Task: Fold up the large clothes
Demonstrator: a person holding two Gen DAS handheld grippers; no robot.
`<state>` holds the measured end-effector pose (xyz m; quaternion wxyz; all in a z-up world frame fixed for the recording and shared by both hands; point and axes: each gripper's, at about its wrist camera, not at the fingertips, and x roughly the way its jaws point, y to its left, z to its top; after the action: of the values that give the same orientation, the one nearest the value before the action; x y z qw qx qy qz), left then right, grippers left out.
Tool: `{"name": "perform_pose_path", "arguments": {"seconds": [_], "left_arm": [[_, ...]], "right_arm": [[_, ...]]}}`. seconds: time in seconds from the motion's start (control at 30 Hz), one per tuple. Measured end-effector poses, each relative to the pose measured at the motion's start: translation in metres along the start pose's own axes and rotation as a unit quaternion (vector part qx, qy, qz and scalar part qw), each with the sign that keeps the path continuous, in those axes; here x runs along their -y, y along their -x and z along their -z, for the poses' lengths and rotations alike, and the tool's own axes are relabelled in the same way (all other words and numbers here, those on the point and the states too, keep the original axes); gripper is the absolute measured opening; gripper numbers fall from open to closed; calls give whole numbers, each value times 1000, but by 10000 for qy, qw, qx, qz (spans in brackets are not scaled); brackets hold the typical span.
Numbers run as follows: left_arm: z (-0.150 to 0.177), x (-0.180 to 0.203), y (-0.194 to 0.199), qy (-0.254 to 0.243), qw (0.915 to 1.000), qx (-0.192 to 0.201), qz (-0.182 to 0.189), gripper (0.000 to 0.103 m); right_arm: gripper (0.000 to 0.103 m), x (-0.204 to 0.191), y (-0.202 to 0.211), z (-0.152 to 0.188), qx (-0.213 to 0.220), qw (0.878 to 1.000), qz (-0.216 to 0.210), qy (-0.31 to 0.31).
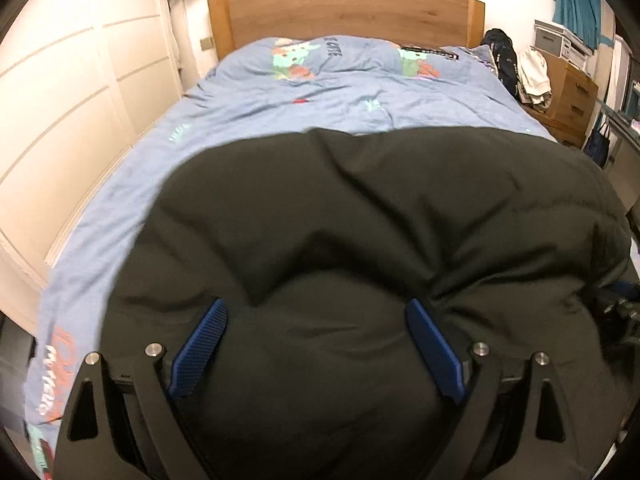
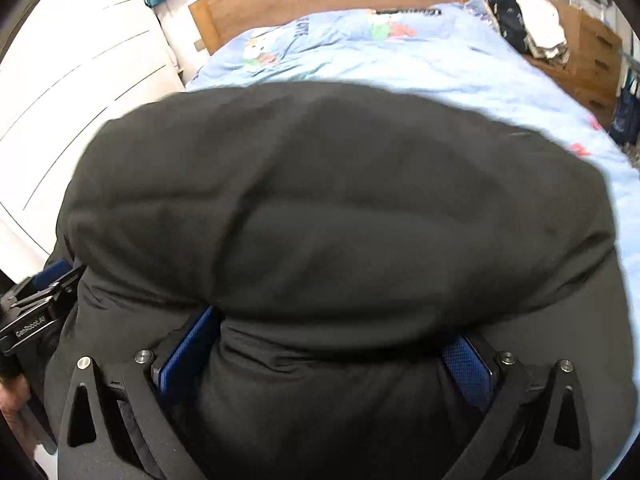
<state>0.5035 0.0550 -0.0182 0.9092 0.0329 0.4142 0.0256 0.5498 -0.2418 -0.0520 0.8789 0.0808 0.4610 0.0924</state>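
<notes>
Left gripper (image 1: 316, 316): two blue ribbed pads (image 1: 200, 350) on matte black linkage arms with triangular cut-outs; four round silver screw heads, at 7–8 and 4–5 o'clock in the left wrist view.

Right gripper (image 2: 326, 344): same build, blue textured pads (image 2: 184, 354), black arms, four silver screws. In that view, at 9 o'clock, a black body lettered "GenRobot.AI" (image 2: 30, 328).

Wooden headboard (image 1: 346, 12), blue bedspread (image 1: 320, 96), white wardrobe (image 1: 68, 92), teal curtains (image 1: 578, 4)
</notes>
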Motion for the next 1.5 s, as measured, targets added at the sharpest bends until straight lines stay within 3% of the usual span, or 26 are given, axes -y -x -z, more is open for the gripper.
{"name": "perform_pose_path", "arguments": {"seconds": [0.1,0.27,0.37,0.47,0.53,0.63,0.8,0.9,1.03,1.37,1.5], "left_arm": [[-1,-8,18,51,9999,154,-33,93],[-18,11,35,-35,9986,349,408,93],[-23,32,20,-199,9977,103,642,93],[-32,46,-23,-367,9976,-361,471,93],[-37,35,-34,-161,9973,-431,580,93],[-50,7,-31,94,9990,-349,251,93],[-44,-41,15,466,9987,-38,222,93],[-21,-59,65,620,9972,285,295,93],[35,-71,142,787,9937,594,536,93],[211,-69,264,646,9950,611,458,93],[259,-67,295,664,9941,606,606,93]], "right_arm": [[102,5,25,6,191,9996,209,-18],[102,-27,53,9,433,9986,-285,68],[102,-46,37,1,209,9984,-486,208],[102,-45,1,-7,-210,9990,-361,152],[102,-34,-11,-14,-250,9993,-285,7],[102,-10,-24,-31,-255,9994,40,-225],[102,26,12,-44,98,9961,577,-663],[102,34,60,-33,400,9950,442,-798],[102,19,117,5,567,9965,336,-522],[102,-28,247,172,767,9966,216,-208],[102,-44,284,222,843,9961,242,-17]]}}
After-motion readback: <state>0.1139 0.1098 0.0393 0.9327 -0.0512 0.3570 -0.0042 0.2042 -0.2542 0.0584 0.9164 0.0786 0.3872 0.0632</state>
